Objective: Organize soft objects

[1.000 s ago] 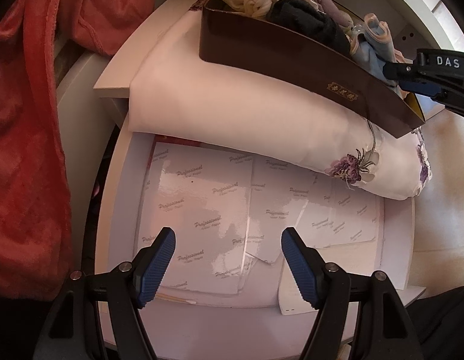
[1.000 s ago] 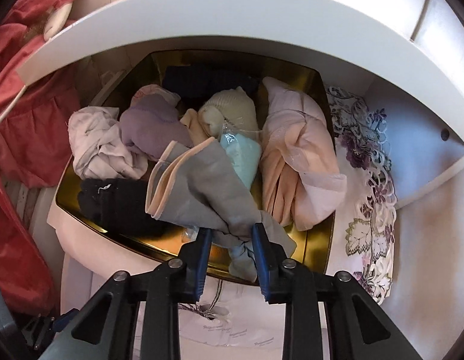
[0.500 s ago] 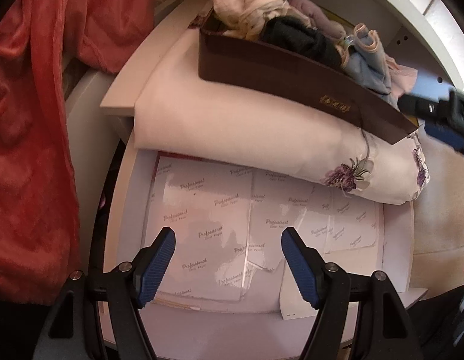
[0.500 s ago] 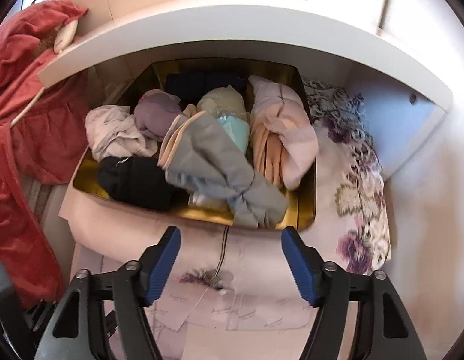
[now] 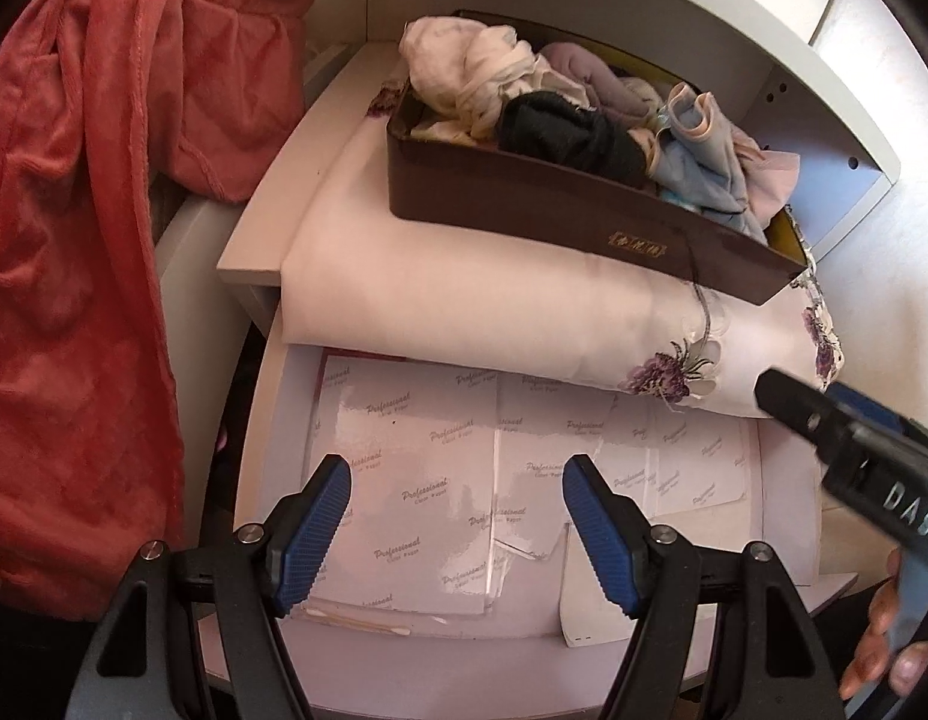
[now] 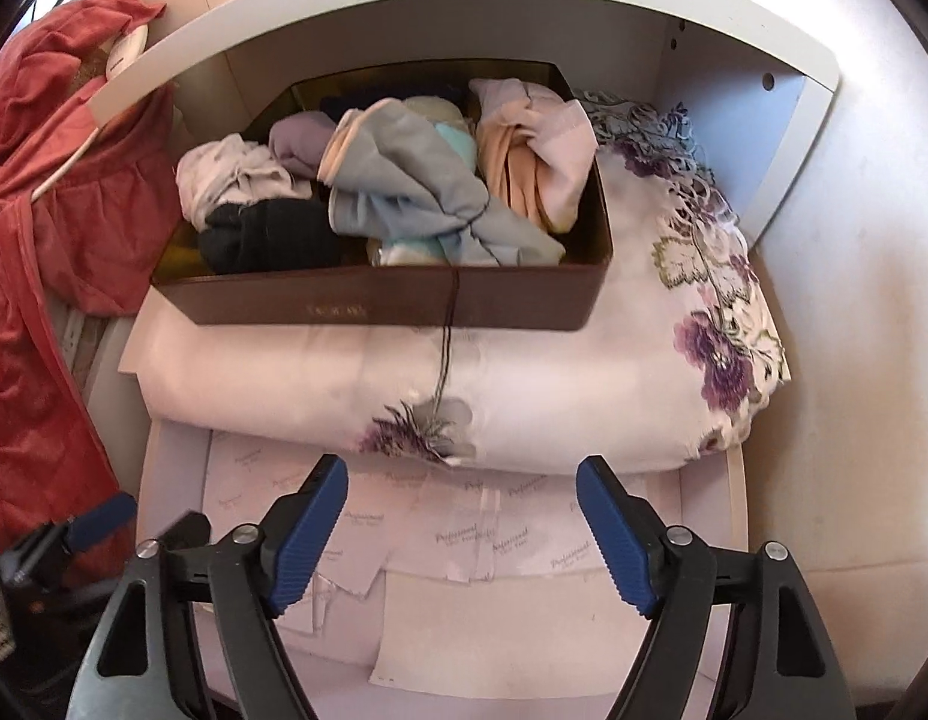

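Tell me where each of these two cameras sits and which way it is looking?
Left wrist view: sits on the left tool, looking down over its open blue fingers at printed papers, a folded pillowcase and a brown box of clothes; the right tool and a hand show.
Right wrist view: sits on the right tool, jaws opening and empty, facing the box head-on; the left tool shows low left.
Shared: box, pillowcase, papers, red garment.

box (image 6: pixel 404 309) gold lettering perhaps too blurred; red garment (image 5: pixel 74 300) cropped
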A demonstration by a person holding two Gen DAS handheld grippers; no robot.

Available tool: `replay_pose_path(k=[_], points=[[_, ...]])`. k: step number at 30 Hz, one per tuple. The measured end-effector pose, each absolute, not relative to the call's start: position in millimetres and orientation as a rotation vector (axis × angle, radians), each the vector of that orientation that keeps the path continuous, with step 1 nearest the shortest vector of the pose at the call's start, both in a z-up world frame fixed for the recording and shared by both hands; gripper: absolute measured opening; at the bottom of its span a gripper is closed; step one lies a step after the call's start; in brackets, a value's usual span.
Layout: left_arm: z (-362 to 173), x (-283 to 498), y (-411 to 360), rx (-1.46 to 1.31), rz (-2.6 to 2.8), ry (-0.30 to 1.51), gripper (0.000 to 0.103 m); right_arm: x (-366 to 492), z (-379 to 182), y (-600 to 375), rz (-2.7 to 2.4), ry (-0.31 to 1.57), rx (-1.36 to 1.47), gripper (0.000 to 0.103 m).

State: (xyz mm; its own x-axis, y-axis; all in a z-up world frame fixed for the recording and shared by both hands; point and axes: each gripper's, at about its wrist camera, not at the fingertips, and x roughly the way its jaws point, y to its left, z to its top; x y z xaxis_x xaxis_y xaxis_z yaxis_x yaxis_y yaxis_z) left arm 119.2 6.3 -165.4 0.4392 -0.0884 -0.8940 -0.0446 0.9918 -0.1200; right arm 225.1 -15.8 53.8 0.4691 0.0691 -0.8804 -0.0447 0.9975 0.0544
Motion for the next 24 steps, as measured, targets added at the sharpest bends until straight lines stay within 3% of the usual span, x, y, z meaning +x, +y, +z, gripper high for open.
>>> replay_pose_path(k=[8,16,24], points=[[-131,106,4,-0.105,-0.038,0.998,0.074,210,59,-15,0.042,1.061,0.043,0.081],[-78,85,7,-0.116,-0.043,0.863,0.074,191,99,-13,0.026,0.947,0.078,0.087],[-22,56,9,-0.121,-0.06,0.738,0.074,167,160,-7,-0.006,0.809,0.075,0.102]])
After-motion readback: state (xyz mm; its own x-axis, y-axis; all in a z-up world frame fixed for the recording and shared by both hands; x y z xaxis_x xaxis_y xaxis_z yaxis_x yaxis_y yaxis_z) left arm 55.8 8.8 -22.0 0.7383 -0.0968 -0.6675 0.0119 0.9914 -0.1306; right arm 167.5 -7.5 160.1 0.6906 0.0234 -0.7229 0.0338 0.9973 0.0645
